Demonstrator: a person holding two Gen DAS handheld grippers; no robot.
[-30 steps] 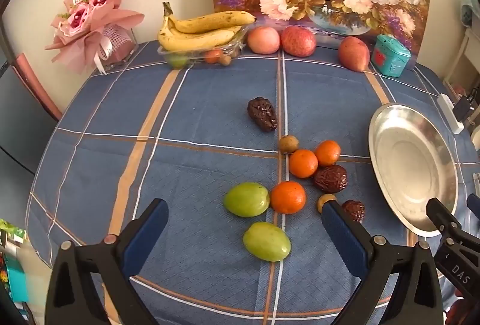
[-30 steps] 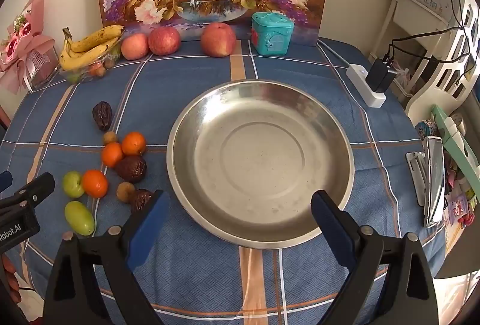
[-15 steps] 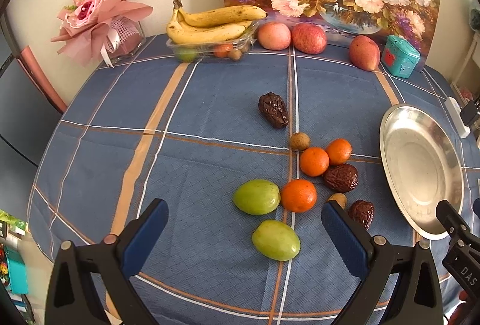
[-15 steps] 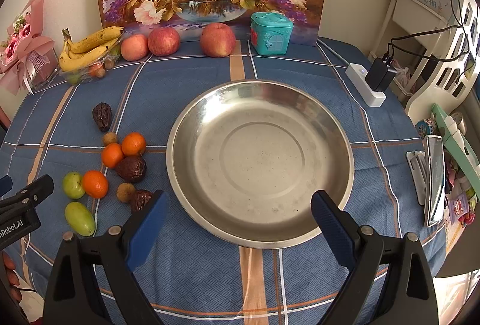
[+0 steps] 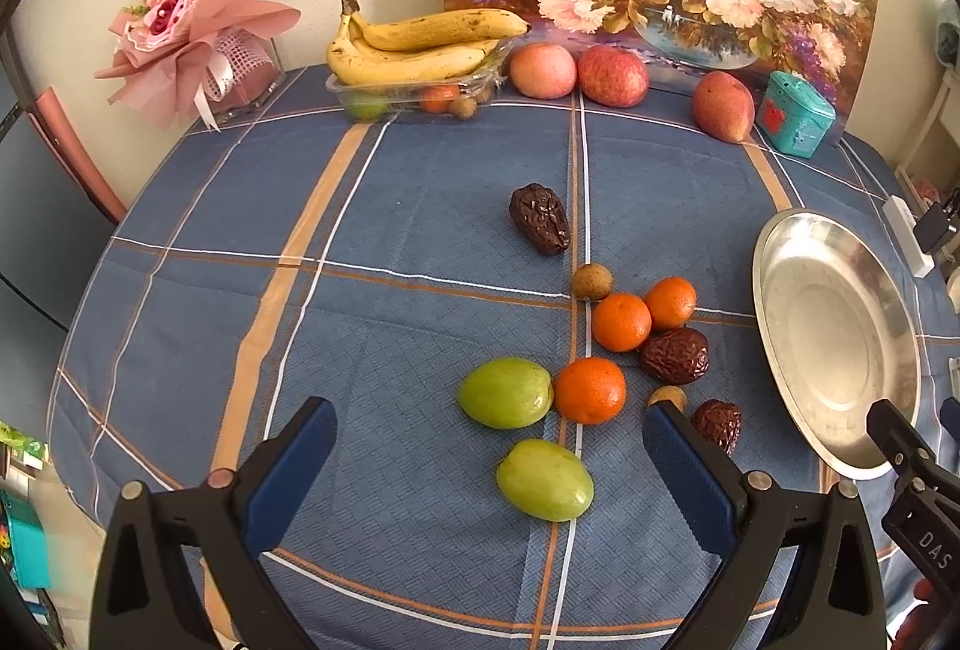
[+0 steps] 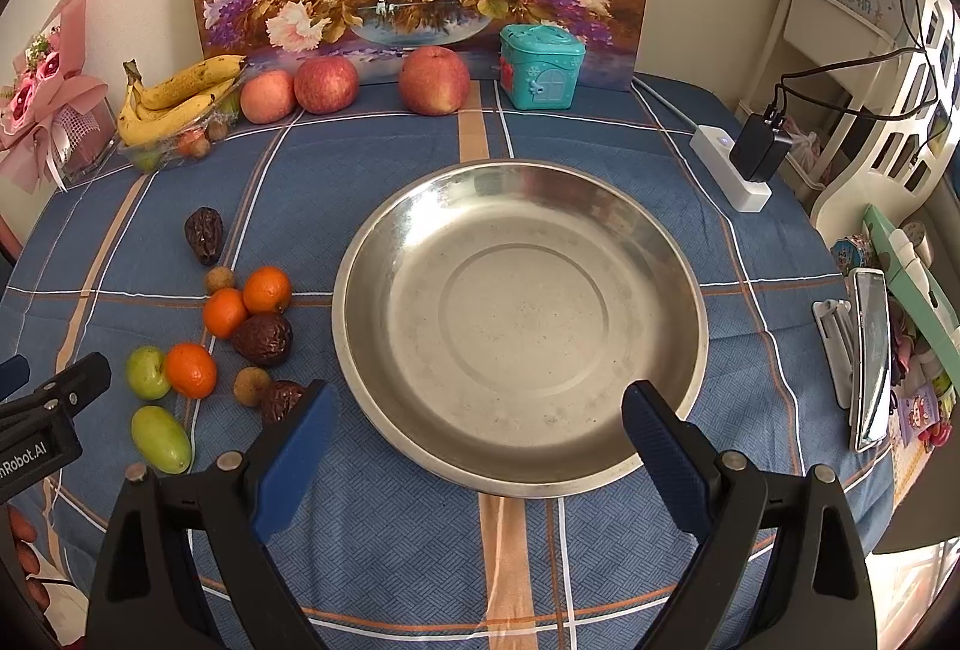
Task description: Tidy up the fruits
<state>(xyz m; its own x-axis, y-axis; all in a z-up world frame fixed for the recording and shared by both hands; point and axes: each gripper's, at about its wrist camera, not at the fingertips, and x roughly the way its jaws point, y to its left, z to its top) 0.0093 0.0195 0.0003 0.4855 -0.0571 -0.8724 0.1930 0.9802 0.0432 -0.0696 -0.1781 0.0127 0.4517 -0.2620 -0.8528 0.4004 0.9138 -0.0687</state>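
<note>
Both the left gripper [image 5: 489,455] and the right gripper [image 6: 474,437] have black angular plastic frames with round silver pivot screws, ribbed dark-blue pads [image 5: 690,476] on the fingers, and white lettering on their sides (partly cut off).

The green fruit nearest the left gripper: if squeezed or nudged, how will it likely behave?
The nearest green fruit looks smooth and glossy, so it may slip between the pads. Its egg-like shape suggests it would roll if nudged, likelier sideways than end over end. It lies apart from the other fruit, so the open left gripper has room.
</note>
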